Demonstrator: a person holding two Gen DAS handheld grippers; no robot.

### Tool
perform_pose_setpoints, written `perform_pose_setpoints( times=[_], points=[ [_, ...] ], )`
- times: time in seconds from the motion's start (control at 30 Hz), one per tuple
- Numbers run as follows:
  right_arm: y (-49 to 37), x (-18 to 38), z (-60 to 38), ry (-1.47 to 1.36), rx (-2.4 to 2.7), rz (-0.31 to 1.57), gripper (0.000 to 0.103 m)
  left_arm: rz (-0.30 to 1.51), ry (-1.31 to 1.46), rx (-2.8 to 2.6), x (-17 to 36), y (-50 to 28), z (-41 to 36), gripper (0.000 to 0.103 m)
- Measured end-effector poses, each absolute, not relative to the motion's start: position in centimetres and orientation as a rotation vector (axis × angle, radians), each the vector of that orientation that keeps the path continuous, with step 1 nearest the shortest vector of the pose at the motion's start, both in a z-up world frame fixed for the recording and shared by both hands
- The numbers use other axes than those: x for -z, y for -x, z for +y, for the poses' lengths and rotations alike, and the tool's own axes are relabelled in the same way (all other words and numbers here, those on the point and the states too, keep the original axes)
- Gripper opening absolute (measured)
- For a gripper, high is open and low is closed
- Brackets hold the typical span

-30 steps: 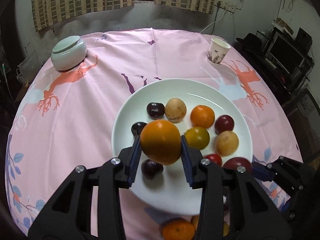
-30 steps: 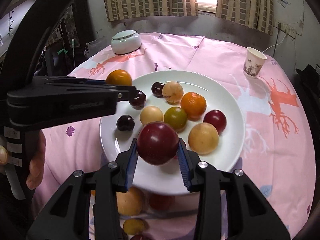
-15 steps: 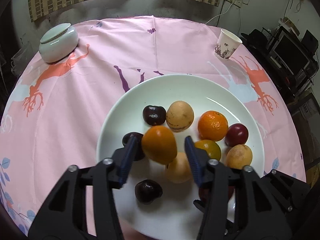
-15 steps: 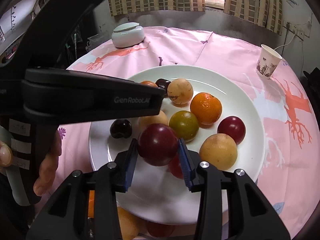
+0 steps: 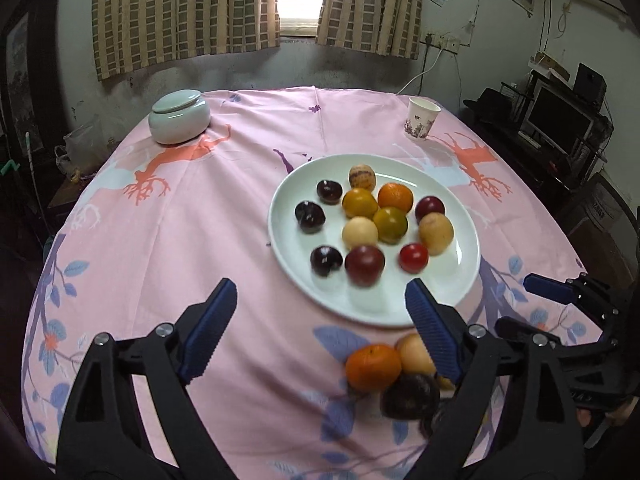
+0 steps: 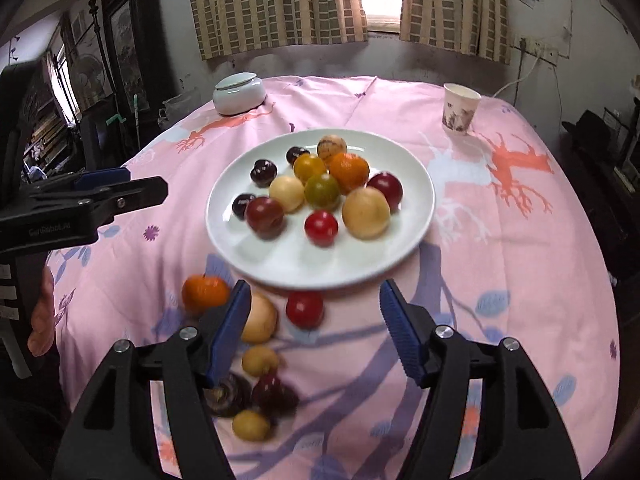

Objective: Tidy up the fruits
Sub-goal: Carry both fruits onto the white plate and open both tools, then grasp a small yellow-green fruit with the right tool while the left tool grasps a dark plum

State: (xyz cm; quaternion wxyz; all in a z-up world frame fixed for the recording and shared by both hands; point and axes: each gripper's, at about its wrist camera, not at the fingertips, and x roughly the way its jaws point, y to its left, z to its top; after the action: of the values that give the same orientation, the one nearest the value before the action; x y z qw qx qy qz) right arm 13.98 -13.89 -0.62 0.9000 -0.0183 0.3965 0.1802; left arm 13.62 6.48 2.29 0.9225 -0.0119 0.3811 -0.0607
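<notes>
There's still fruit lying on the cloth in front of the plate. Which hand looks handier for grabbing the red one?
The right. Its gripper, jaws opening and empty, points almost straight at the red fruit; the left gripper sits farther to the side.

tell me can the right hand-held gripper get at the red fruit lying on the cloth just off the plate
Probably yes. The right hand-held gripper is empty, its jaws opening, and the red fruit lies just ahead between the fingers, with nothing over it. The tan fruit sits close on its left, so that finger has little room.
</notes>
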Motion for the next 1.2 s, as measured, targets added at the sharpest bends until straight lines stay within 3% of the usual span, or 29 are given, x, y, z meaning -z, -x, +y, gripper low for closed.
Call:
perform_pose_setpoints(
  times=[0.33,0.73,0.8,0.87,0.9,0.93,1.2],
  points=[
    [-5.4,3.5,-14.8,-0.055,-0.429,0.822,0.067,0.862,-0.039,0.142,4.0,-5.5,5.4,0.089],
    [-6.0,5.5,-11.7,0.018,-0.450,0.882,0.067,0.889,0.001,0.136,4.4,-4.5,6.6,0.090],
    [-6.6,6.1,-11.3,0.018,-0.461,0.896,0.061,0.895,0.007,0.147,4.5,-4.5,6.4,0.090],
    [-7.1,6.9,-11.2,0.012,-0.457,0.909,0.040,0.902,0.011,0.159,4.4,-4.5,6.1,0.090],
    [-7.2,7.1,-11.2,0.005,-0.461,0.903,0.039,0.906,0.009,0.163,4.5,-4.5,5.9,0.090],
    [-7.1,7.1,-11.4,-0.014,-0.471,0.895,0.027,0.910,0.006,0.166,4.5,-4.5,5.7,0.090],
    [-6.0,6.5,-15.8,-0.103,-0.382,0.901,0.024,0.953,-0.015,0.237,5.0,-4.9,1.9,0.090]
  ],
)
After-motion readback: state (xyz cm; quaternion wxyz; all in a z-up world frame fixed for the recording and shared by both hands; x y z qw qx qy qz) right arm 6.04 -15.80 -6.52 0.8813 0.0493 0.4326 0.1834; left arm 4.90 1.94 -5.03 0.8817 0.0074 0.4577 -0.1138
